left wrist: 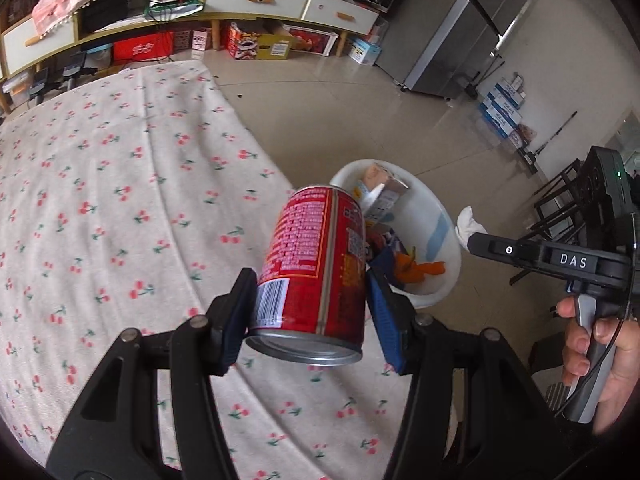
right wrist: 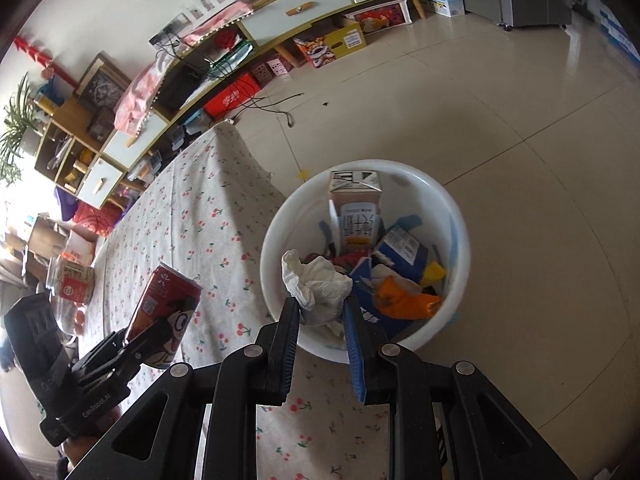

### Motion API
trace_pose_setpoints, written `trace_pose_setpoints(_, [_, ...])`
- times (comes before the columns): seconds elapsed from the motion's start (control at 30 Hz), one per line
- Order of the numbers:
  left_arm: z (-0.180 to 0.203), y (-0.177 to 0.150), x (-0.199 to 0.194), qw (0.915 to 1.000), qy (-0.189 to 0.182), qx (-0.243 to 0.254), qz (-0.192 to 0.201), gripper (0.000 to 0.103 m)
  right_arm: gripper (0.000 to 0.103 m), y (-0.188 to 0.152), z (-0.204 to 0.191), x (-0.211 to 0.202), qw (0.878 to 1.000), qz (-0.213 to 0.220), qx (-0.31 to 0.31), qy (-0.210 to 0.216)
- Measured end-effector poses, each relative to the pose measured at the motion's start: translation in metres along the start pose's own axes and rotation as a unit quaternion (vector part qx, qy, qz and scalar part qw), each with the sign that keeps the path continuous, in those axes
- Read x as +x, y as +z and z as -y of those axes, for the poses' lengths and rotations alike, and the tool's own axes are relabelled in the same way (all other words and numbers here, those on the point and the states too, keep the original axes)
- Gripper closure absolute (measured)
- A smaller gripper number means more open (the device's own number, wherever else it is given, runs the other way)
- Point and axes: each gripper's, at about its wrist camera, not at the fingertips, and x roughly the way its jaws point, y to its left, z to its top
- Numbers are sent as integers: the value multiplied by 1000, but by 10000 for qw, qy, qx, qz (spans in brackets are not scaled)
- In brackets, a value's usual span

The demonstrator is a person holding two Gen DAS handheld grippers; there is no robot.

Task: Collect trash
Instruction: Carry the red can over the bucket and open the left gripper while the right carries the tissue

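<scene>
My left gripper (left wrist: 312, 284) is shut on a red drink can (left wrist: 316, 264) and holds it tilted above the edge of the cherry-print table (left wrist: 120, 208), near the white bin (left wrist: 444, 216). The can also shows in the right wrist view (right wrist: 166, 316). My right gripper (right wrist: 320, 312) is shut on a crumpled white tissue (right wrist: 316, 284) and holds it over the near rim of the white bin (right wrist: 288, 208). The bin holds a milk carton (right wrist: 356, 208), blue cartons and orange peel (right wrist: 404, 300). The right gripper and tissue show in the left wrist view (left wrist: 472, 226).
A jar and a red box (right wrist: 74, 286) stand on the table's far left. The bin stands on the tiled floor (right wrist: 520, 160) beside the table. A low cabinet (left wrist: 240, 0) with boxes under it lines the wall, and a grey fridge (left wrist: 472, 28) stands beyond.
</scene>
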Motion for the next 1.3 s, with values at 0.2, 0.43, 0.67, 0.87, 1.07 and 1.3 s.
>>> trace_pose_setpoints(0.2, [37,15,28,9994,-97,214,-240,46,80,-3,27,-6,9998,9,215,-40])
trace_pose_setpoints(0.43, [49,27,57,9988,-28,123,-469,45,79,-5,45,-8,9993,-21,382,-49])
trace_pose_setpoints(0.67, [49,25,53,9993,67,316,-194,25,79,-2,52,-8,9985,-6,536,-50])
trace_pose_setpoints(0.87, [38,19,34,9996,145,186,-124,24,79,2,49,-4,9981,-11,618,-83])
trace_pose_setpoints(1.07, [23,6,13,9988,462,125,-37,17,76,8,38,7,9981,-51,599,-164])
trace_pose_setpoints(1.3, [5,-8,-8,9959,904,-38,4,9,31,8,37,8,9973,29,689,-252])
